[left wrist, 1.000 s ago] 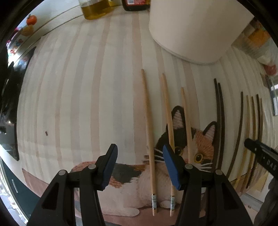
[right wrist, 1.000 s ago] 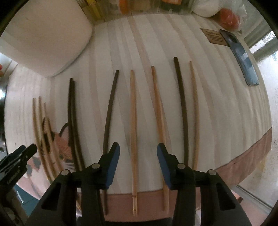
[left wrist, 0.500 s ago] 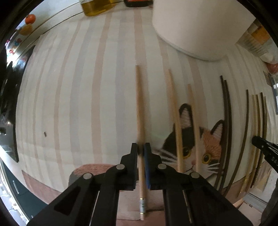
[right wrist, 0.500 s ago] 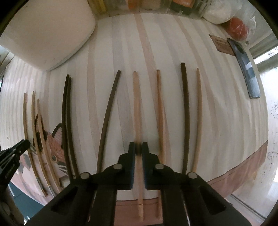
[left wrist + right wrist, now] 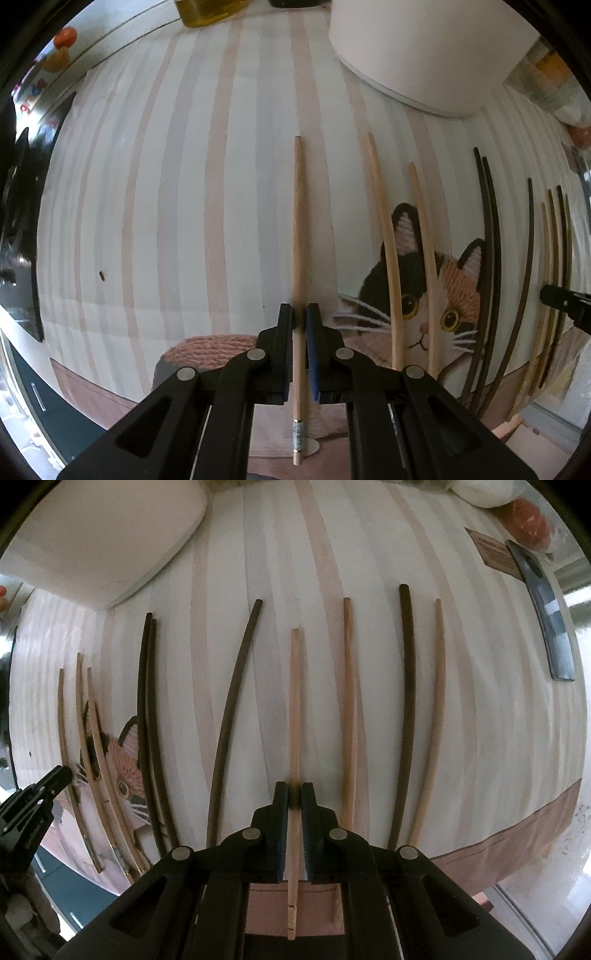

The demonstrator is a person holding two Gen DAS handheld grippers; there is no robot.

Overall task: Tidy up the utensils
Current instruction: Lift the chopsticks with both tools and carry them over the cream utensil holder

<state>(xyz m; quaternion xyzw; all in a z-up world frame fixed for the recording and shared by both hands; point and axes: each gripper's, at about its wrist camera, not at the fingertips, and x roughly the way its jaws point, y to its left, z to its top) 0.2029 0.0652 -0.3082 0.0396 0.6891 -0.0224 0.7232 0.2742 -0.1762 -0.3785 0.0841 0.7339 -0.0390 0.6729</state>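
Several chopsticks lie side by side on a striped mat (image 5: 177, 206) with a cat picture. My left gripper (image 5: 300, 319) is shut on a light wooden chopstick (image 5: 299, 229) with a banded end, held above the mat. Two more light chopsticks (image 5: 384, 236) lie over the cat to its right. My right gripper (image 5: 294, 797) is shut on a pale wooden chopstick (image 5: 294, 701), also lifted. Beside it lie a dark chopstick (image 5: 232, 709) on the left and a light one (image 5: 349, 701) on the right. A dark pair (image 5: 146, 701) lies further left.
A large white container (image 5: 424, 48) stands at the back of the mat; it also shows in the right wrist view (image 5: 96, 535). An oil bottle (image 5: 210, 11) is behind it. A dark flat tool (image 5: 546, 605) and a red bagged item (image 5: 528, 520) lie at the right.
Both grippers closed from open, each on a light chopstick, and lifted it slightly off the mat. The left chopstick shifted left, away from its neighbours.
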